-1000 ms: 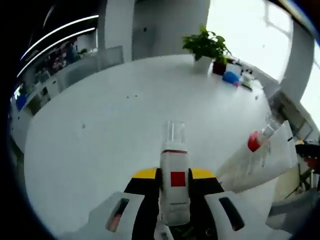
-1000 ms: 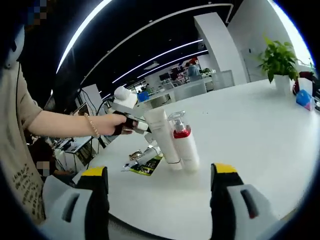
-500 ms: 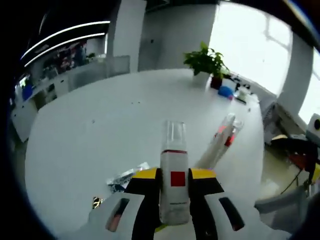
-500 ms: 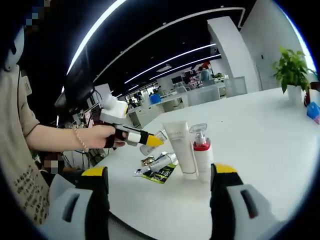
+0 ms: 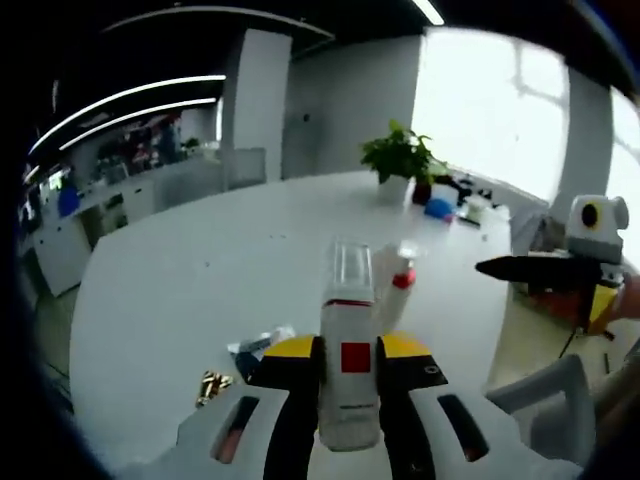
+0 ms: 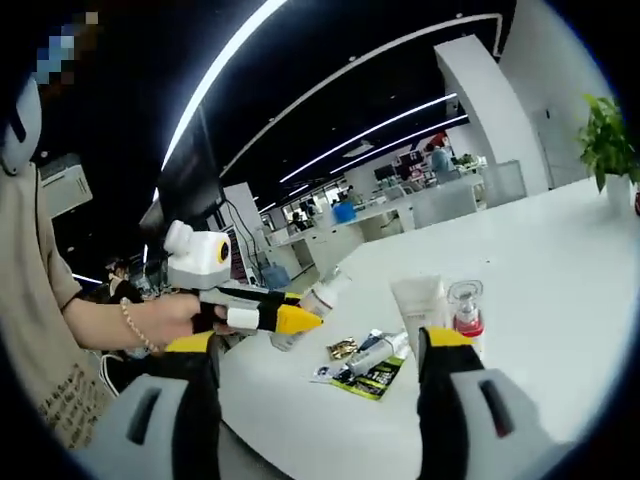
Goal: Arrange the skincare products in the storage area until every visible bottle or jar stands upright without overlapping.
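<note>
My left gripper [image 5: 347, 350] is shut on a white bottle [image 5: 347, 385] with a red square label and a clear cap, held above the table. In the right gripper view that left gripper [image 6: 300, 318] comes in from the left with the bottle [image 6: 318, 302] tilted, off to the left of the others. A white tube [image 6: 420, 303] and a pump bottle [image 6: 466, 316] with a red collar stand upright side by side; the same pair [image 5: 393, 287] stands past the held bottle. My right gripper [image 6: 315, 345] is open and holds nothing.
Green sachets [image 6: 362, 378], a small lying tube [image 6: 377, 351] and a gold item [image 6: 343, 348] lie on the round white table [image 6: 560, 260] left of the standing pair. A potted plant [image 5: 400, 158] and small items sit at the far edge. A person's hand holds the left gripper.
The left gripper has carried the bottle away from the standing tube and pump bottle, toward the person. The right gripper has drawn back, so the pair looks smaller. Both views have swung.
</note>
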Demonstrator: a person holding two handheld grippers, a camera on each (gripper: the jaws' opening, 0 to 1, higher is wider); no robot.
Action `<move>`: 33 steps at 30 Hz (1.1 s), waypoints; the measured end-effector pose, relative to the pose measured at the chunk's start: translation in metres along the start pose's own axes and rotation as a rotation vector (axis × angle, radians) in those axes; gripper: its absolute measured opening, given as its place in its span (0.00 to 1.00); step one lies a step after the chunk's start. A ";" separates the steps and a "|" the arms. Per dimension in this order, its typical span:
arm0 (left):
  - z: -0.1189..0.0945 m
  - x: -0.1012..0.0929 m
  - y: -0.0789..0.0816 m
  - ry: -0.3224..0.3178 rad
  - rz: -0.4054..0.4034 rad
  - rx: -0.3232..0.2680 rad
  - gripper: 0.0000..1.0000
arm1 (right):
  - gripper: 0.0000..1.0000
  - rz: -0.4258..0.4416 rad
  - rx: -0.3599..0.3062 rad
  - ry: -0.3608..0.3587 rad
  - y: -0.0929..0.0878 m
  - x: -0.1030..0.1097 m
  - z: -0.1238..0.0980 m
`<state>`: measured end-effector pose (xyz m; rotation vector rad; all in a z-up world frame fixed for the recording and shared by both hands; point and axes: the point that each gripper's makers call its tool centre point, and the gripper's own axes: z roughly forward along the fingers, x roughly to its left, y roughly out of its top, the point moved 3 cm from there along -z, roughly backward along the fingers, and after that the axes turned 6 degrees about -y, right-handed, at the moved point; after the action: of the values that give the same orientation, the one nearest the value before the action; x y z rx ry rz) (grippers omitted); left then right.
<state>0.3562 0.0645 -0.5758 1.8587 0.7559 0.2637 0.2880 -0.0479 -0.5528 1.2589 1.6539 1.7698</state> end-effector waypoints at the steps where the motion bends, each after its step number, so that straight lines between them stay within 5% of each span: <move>1: -0.003 -0.003 0.000 0.000 0.004 -0.007 0.18 | 0.81 -0.003 0.003 0.006 0.000 0.002 0.002; 16: -0.035 -0.045 0.006 -0.049 0.085 -0.103 0.18 | 0.68 0.041 -0.013 0.144 0.008 0.038 0.033; 28: -0.044 -0.061 0.010 -0.088 0.129 -0.141 0.18 | 0.26 0.180 -0.056 0.151 0.018 0.040 0.040; 33: -0.044 -0.063 0.011 -0.110 0.131 -0.147 0.19 | 0.22 0.228 -0.089 0.162 0.023 0.042 0.039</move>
<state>0.2887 0.0566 -0.5373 1.7698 0.5266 0.2903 0.3048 0.0033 -0.5221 1.3388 1.5460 2.1069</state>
